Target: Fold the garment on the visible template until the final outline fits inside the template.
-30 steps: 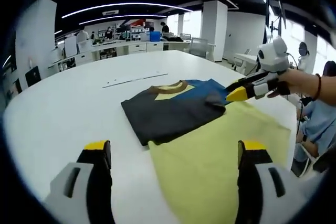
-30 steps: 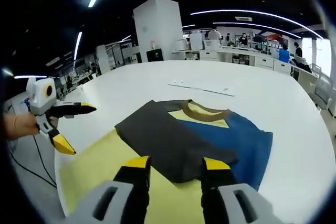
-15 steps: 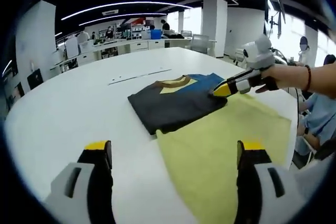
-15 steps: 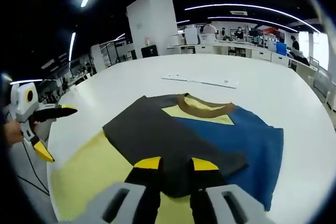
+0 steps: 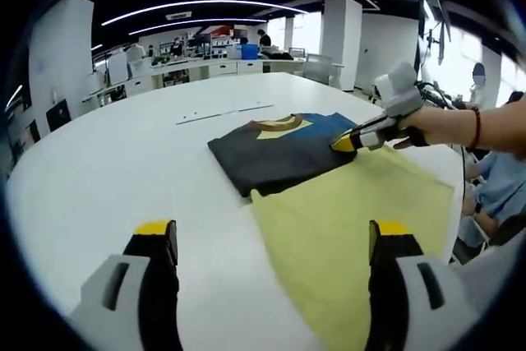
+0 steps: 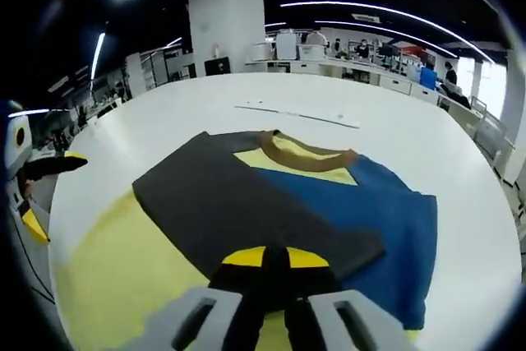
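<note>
Garment (image 6: pixel 271 203) edge between right gripper (image 6: pixel 275 257) jaws (closed).

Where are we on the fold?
Done: the garment is already folded into a compact block, its dark panel over the blue. In hand: the right hand-held gripper has its jaws together on the block's near edge; the left hand-held gripper hangs open. Left: most of the block lies off the yellow template, so it must go onto it.
</note>
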A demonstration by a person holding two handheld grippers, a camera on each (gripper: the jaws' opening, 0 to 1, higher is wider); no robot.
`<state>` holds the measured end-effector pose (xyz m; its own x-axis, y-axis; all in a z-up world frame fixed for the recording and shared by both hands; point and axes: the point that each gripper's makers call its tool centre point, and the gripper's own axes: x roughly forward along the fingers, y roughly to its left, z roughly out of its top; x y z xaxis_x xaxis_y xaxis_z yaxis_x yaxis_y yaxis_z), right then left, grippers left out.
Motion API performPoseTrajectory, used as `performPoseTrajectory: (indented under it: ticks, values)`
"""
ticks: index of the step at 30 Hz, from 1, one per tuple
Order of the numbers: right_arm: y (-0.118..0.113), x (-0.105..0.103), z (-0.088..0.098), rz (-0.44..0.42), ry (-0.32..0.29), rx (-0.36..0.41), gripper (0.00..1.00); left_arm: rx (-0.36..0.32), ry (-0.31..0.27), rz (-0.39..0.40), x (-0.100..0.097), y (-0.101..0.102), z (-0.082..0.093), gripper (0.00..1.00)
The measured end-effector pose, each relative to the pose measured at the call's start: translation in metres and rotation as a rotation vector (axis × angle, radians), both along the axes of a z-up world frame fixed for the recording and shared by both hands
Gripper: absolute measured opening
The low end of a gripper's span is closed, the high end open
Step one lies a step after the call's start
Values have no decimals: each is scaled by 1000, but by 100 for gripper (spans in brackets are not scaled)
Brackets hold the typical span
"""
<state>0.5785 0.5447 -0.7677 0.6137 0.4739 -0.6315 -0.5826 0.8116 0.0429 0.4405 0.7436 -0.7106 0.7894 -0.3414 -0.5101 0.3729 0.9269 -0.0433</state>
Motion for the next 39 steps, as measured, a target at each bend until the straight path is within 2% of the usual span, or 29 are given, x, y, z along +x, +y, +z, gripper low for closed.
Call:
performPoseTrajectory:
  ticks: [10,12,18,27,32,39]
  values:
    - [-4,-1,4,-42,29,64,0,-8,16,16,-6,3,-4,93]
    - [-5,-3,7,-52,36,98,0,-9,15,20,-7,4,-3,93]
    - [-16,-10,22,-68,18,138,0,-24,10,42,-8,7,2,93]
    - [-47,-26,42,-168,-30,185,0,-28,9,45,-11,7,3,93]
    - [-64,-39,42,-226,-36,198,0,-26,6,41,-13,7,5,93]
    - [-80,-55,34,-303,-16,225,0,-22,13,39,-16,7,4,93]
